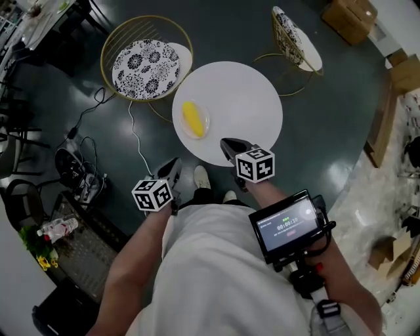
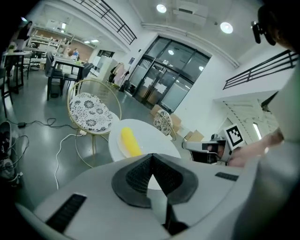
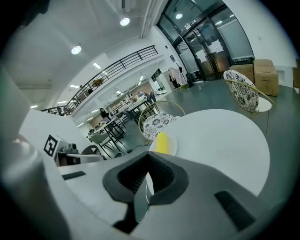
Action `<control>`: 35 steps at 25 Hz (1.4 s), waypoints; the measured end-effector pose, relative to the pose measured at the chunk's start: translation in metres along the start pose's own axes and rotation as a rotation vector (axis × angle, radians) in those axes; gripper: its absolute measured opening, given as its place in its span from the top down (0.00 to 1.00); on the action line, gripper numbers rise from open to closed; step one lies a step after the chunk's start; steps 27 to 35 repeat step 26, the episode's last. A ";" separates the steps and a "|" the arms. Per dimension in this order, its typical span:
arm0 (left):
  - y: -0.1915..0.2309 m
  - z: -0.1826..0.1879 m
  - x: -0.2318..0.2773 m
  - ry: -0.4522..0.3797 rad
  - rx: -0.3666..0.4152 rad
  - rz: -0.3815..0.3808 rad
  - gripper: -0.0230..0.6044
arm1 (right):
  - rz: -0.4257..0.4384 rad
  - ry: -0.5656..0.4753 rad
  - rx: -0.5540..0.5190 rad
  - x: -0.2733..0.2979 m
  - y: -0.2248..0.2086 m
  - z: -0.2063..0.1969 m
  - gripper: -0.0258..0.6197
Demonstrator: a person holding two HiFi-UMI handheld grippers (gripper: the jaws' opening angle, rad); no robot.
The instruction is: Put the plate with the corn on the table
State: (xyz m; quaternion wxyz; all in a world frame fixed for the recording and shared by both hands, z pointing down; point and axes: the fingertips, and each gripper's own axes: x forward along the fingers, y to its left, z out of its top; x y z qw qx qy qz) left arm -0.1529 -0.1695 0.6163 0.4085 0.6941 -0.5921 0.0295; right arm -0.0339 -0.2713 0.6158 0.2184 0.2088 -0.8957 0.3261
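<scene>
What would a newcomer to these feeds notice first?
The yellow corn on its plate, near the left edge of the round white table. Next, the left tool and right tool, both shut and empty, close to the person's body and short of the plate. A chair with a patterned cushion stands beyond the table's left.

The corn [image 1: 191, 119] lies on the plate [image 1: 206, 124], and the plate stands on the round table [image 1: 246, 98], close to its left edge. A chair [image 1: 146, 65] stands behind the table on the left, just beside its rim, and a second chair [image 1: 295, 36] behind on the right. The left gripper [image 1: 174, 164] is before the table, off its edge; the right gripper [image 1: 228, 143] is over its near edge. Cardboard boxes [image 1: 351, 16] lie far behind, on the right
</scene>
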 end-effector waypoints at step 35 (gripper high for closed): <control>-0.105 -0.059 -0.105 -0.151 0.114 -0.001 0.95 | 0.176 -0.059 -0.017 -0.120 0.092 -0.064 0.95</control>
